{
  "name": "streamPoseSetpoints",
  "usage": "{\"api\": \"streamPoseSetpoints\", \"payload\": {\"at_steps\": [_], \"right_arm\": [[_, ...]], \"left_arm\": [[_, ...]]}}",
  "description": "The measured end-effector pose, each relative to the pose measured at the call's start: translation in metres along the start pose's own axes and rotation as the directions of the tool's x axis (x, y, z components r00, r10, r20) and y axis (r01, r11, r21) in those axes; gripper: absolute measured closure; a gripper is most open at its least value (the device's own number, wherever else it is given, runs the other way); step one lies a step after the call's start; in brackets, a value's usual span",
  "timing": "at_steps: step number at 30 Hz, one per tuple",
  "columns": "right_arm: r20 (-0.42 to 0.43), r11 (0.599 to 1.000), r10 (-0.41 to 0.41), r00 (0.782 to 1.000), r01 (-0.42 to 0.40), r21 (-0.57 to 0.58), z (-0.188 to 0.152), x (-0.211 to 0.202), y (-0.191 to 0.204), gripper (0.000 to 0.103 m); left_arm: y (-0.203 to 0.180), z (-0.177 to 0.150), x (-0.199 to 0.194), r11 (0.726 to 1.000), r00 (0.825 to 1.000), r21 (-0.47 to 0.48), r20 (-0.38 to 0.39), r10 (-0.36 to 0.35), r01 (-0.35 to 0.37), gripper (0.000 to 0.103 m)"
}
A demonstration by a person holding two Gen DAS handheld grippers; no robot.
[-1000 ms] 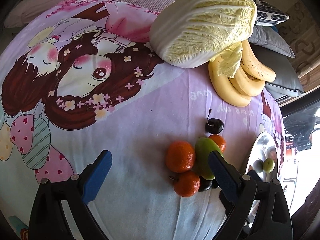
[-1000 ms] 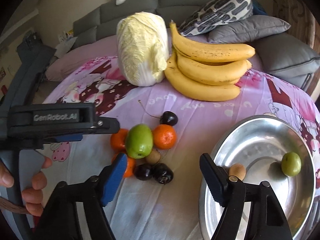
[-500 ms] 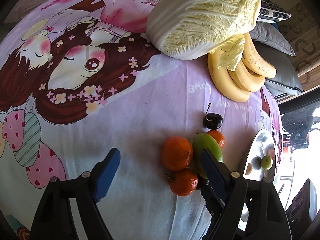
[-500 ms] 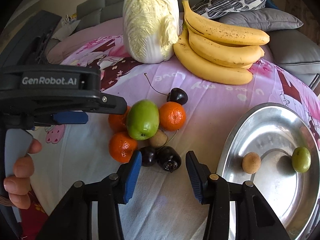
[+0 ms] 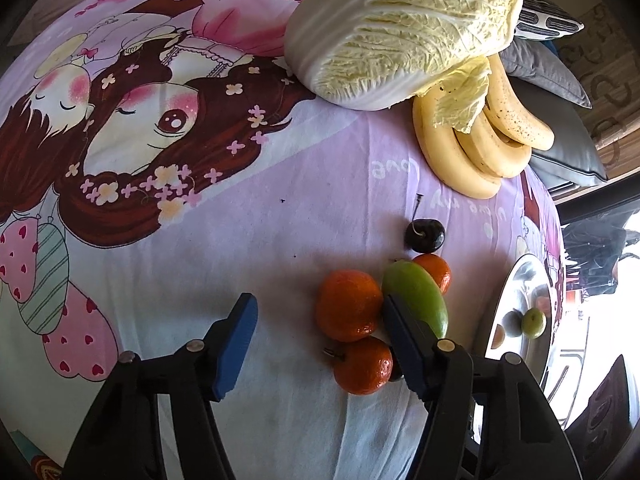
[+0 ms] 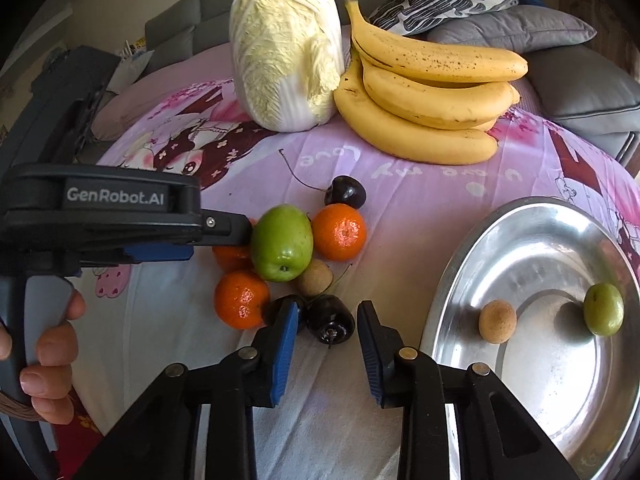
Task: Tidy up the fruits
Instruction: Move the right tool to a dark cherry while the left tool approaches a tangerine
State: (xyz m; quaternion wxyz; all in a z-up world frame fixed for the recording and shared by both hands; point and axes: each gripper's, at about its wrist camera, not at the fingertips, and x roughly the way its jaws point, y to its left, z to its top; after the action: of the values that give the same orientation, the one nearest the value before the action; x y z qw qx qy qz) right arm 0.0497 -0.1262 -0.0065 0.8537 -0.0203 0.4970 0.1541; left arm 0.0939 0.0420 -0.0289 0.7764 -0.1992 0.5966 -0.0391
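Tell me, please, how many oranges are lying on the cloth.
3: one right of the green fruit, below the far cherry; one at the cluster's near left; one mostly hidden behind the green fruit and the left gripper. None seems hidden elsewhere.

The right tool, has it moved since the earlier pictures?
Yes. The right tool came toward the dark cherry, away from the metal plate; its jaws are closing.

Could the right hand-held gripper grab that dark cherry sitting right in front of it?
Probably yes: the cherry already lies between the closing fingers of the right hand-held gripper, nothing covering it, though another cherry crowds one finger.
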Motion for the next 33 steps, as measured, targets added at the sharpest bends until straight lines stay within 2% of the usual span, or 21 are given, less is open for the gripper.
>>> {"api": "streamPoseSetpoints", "payload": {"at_steps": [7,16,20,25,29,33], "right_arm": [[-0.010,1.000,0.021,1.000,-0.021,0.014,0.000,0.002,-0.003,0.081],[-0.023,0.999,0.018,1.000,-0.017,0.032,0.000,0.004,-0.005,0.081],[-0.025,0.999,0.022,0.999,-0.021,0.036,0.000,0.004,-0.006,0.081],[-0.027,0.999,0.021,0.999,-0.020,0.032,0.000,0.004,-0.005,0.081],[-0.030,0.999,0.024,0.999,-0.023,0.034,0.000,0.005,-0.005,0.081],[-0.032,0.999,0.025,0.999,-0.024,0.034,0.001,0.005,-0.006,0.081]], "left_arm": [[0.010,0.002,0.004,0.998,0.999,-0.061,-0.003,-0.035,0.035,0.038],[0.024,0.008,-0.007,0.993,0.998,-0.114,0.059,0.029,-0.022,0.038],[0.025,0.009,-0.008,0.994,0.998,-0.110,0.058,0.014,-0.007,0.038],[0.010,0.008,-0.009,0.996,0.997,-0.069,0.064,-0.050,0.055,0.038],[0.005,0.009,0.000,0.997,0.998,-0.056,0.037,-0.058,0.060,0.038],[0.006,0.008,-0.002,0.997,0.998,-0.060,0.033,-0.057,0.058,0.050]]}}
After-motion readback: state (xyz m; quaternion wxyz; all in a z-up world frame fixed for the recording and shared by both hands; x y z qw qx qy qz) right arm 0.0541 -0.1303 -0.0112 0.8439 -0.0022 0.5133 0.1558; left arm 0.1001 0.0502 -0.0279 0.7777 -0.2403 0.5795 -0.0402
